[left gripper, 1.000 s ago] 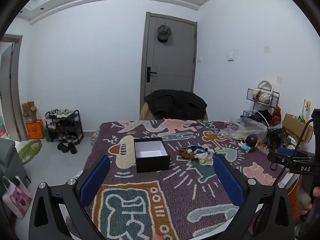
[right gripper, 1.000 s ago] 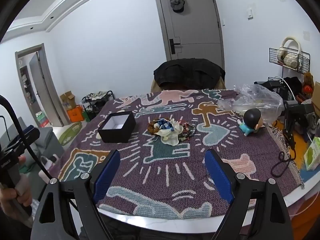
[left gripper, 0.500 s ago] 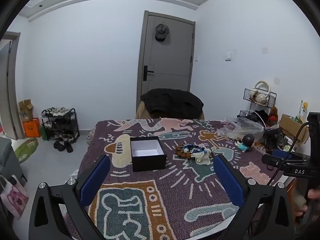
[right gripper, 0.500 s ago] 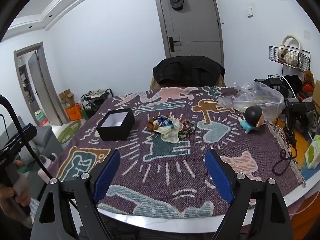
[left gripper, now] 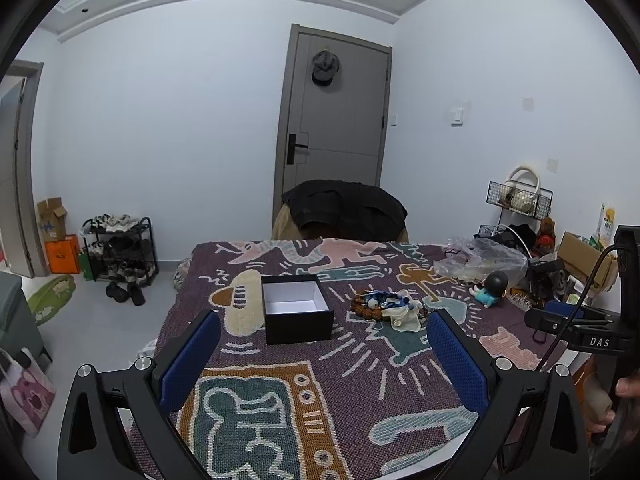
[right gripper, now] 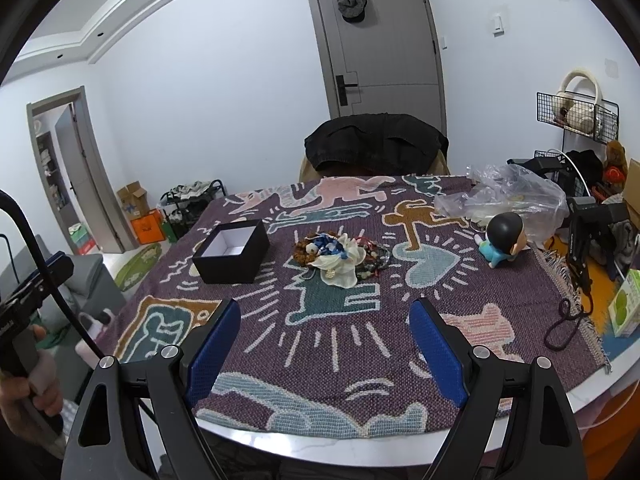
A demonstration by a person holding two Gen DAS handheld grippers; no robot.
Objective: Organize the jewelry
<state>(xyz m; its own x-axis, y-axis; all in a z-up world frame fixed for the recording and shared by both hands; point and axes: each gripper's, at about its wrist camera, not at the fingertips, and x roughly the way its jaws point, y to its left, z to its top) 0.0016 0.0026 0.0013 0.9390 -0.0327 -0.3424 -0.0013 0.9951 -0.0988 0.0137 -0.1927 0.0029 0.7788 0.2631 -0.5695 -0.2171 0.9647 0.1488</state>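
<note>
A pile of jewelry [left gripper: 386,307] with bead bracelets, blue pieces and a white cloth flower lies mid-table; it also shows in the right wrist view [right gripper: 340,256]. An open black box with a white inside [left gripper: 296,309] stands left of the pile, also in the right wrist view [right gripper: 232,250], and looks empty. My left gripper [left gripper: 324,360] is open and empty, above the near part of the table, short of the box. My right gripper [right gripper: 326,348] is open and empty, near the table's front edge, short of the pile.
A patterned purple cloth [right gripper: 344,320] covers the table. A small doll figure [right gripper: 502,242] and a clear plastic bag [right gripper: 504,196] lie at the right. A chair with a black jacket [right gripper: 376,146] stands behind the table. Cables and boxes crowd the right edge.
Both views have shifted slightly; the left gripper has risen and tilted a little, so the table sits lower in its view. Both grippers stay open. The box and the pile have not moved.
</note>
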